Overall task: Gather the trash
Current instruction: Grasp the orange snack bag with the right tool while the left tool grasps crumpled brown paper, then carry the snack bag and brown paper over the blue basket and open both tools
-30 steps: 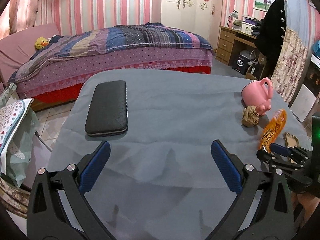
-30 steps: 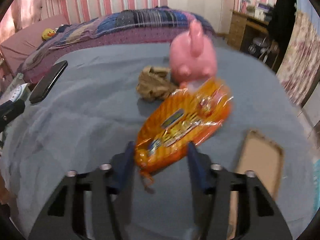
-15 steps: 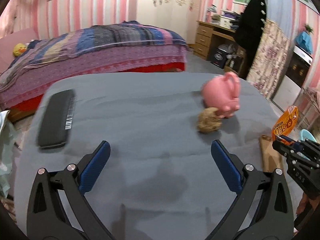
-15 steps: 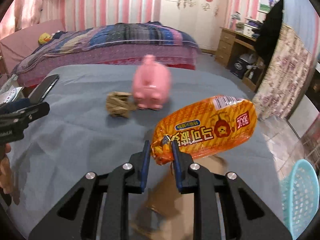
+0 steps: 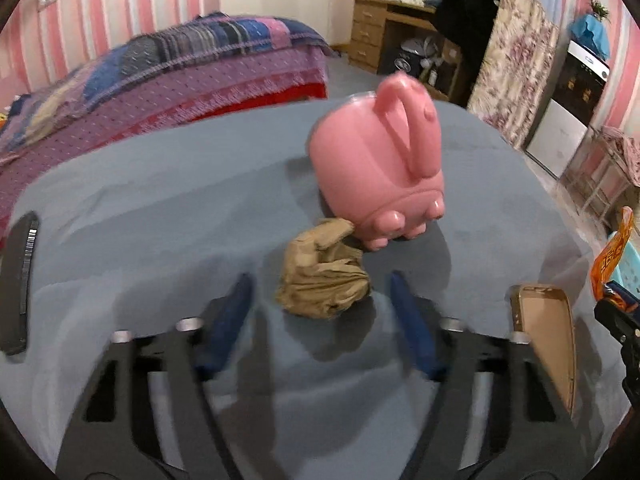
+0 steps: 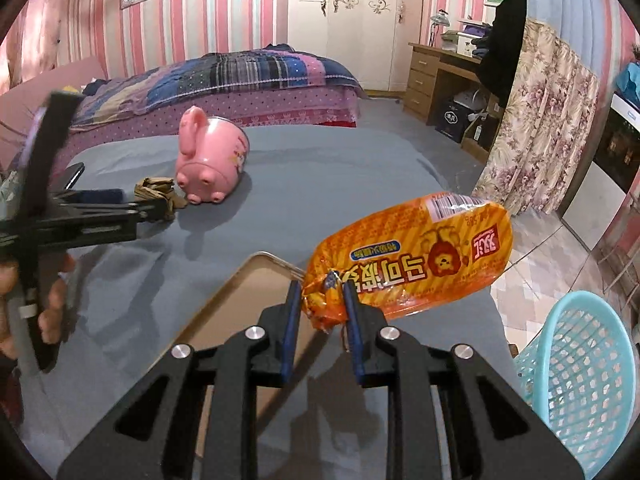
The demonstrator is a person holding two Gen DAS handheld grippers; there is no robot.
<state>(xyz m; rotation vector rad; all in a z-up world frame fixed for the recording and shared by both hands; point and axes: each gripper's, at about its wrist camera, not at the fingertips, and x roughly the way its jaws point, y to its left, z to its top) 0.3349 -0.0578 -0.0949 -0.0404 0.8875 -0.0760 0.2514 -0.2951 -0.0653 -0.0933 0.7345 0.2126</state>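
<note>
Mid-collection: right gripper [image 6: 319, 305] clamped on crinkly orange snack wrapper [image 6: 416, 256] past the table's [image 6: 320, 168] right edge, left gripper [image 5: 320, 320] half-narrowed and closing, seemingly astride crumpled brown paper wad [image 5: 324, 280], squeeze pending.

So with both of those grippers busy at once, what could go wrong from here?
The right gripper pinches only the crumpled end of the orange snack wrapper, so the wrapper might slip out before it is over the blue basket.

The left gripper, whose jaws have just been closing, has not yet clamped the brown paper wad between its fingers. The wad touches the pink pig-shaped mug, so the grab could nudge the mug.
</note>
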